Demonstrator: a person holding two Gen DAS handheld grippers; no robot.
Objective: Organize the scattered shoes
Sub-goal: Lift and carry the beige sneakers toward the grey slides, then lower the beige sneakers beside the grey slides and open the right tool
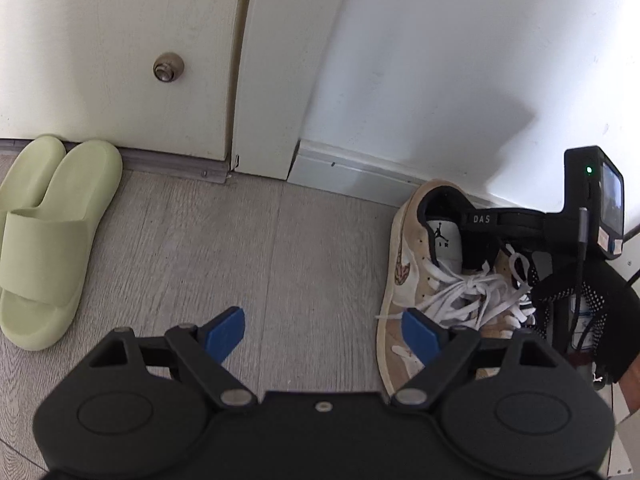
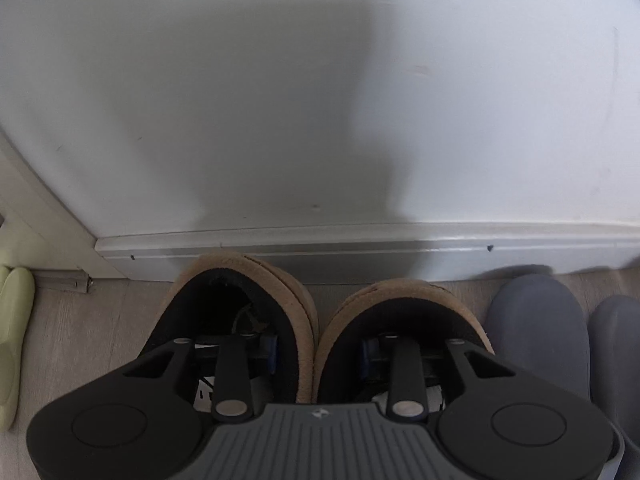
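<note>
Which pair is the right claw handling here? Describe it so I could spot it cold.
Start at the white baseboard along the wall. Three pairs line up there; take the middle one, the tan sneakers, heels toward the wall, the right claw with one finger inside each collar. Suede and white laces set them apart from the green slides and grey clogs.

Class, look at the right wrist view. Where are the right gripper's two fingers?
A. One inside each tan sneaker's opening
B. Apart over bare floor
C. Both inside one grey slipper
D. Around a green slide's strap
A: the right gripper has one finger inside the left tan sneaker and the other inside the right tan sneaker, with the inner collars side by side between them.
</note>
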